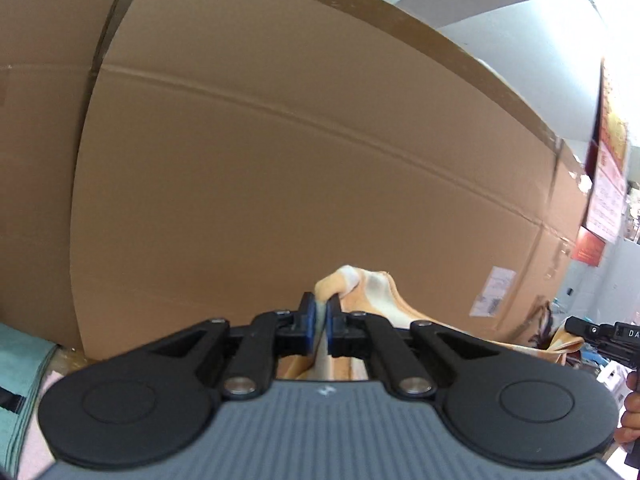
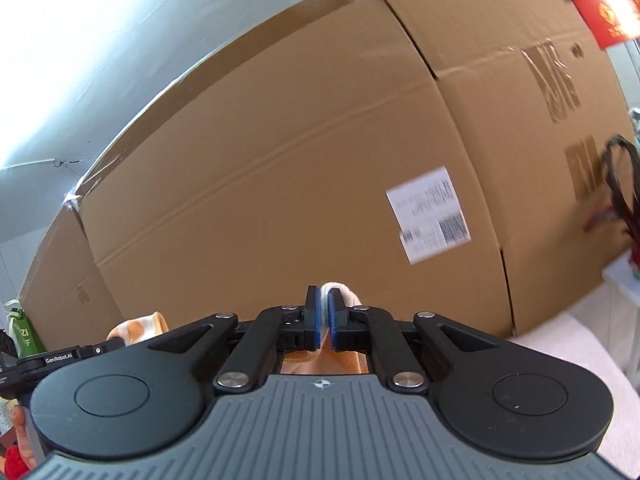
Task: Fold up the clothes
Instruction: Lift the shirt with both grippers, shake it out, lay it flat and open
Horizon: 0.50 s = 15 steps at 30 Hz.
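Both grippers are raised and aimed at the side of a large cardboard box [image 1: 320, 168], each pinching one edge of the same orange-and-white garment [image 1: 376, 292]. Left gripper [image 1: 321, 326]: jaws drawn narrow, blue pads clamped on a bunched fold of the cloth, which rises above the fingertips and drapes off toward the right gripper [image 2: 325, 322]. That one also has its jaws nearly together, with a white hem looped over the pad tips and orange cloth visible below between the linkages. The garment hangs in the air between the two tools; its lower part is hidden in both views, so how far folding has gone cannot be judged. For a clean hold, my judgement is to keep both pinches firm, the held edge level and lightly taut, and the two grips matched in height so the cloth hangs flat. Only the left wrist view shows the cloth spanning across to the other tool and a teal fabric [image 1: 20, 380] at lower left. Only the right wrist view shows the box's shipping label [image 2: 430, 214] and a pale pink surface [image 2: 580, 360] at lower right.
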{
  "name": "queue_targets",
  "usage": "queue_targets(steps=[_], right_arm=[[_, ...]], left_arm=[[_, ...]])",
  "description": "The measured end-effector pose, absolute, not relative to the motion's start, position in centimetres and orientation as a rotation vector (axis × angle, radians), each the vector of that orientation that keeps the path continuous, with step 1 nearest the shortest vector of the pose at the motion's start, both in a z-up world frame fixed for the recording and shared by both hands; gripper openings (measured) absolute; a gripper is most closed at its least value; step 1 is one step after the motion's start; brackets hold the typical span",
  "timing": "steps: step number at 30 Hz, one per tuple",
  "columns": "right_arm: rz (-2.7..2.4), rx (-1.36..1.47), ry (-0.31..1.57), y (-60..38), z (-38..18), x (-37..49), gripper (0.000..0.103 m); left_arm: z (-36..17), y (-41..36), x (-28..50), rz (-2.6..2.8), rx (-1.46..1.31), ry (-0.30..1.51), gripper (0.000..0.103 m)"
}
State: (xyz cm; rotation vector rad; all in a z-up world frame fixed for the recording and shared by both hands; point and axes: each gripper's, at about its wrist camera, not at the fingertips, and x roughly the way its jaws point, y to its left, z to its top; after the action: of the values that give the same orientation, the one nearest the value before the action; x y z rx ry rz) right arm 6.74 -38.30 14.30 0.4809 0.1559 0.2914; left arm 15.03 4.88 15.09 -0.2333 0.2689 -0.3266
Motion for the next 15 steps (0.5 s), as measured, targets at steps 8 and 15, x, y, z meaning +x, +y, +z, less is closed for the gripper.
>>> queue_targets(steps=[8, 15], right_arm=[[0.179, 0.466, 0.275, -36.8, 11.7, 16.4, 0.005], [0.118, 0.422, 0.436, -34.8, 5.0, 23.3, 0.005]], left_arm=[[10.4, 2.8, 21.5, -0.194, -0.22, 0.368, 0.0], [2.3, 1.2, 25.6, -0.115, -0.165, 0.547, 0.0]])
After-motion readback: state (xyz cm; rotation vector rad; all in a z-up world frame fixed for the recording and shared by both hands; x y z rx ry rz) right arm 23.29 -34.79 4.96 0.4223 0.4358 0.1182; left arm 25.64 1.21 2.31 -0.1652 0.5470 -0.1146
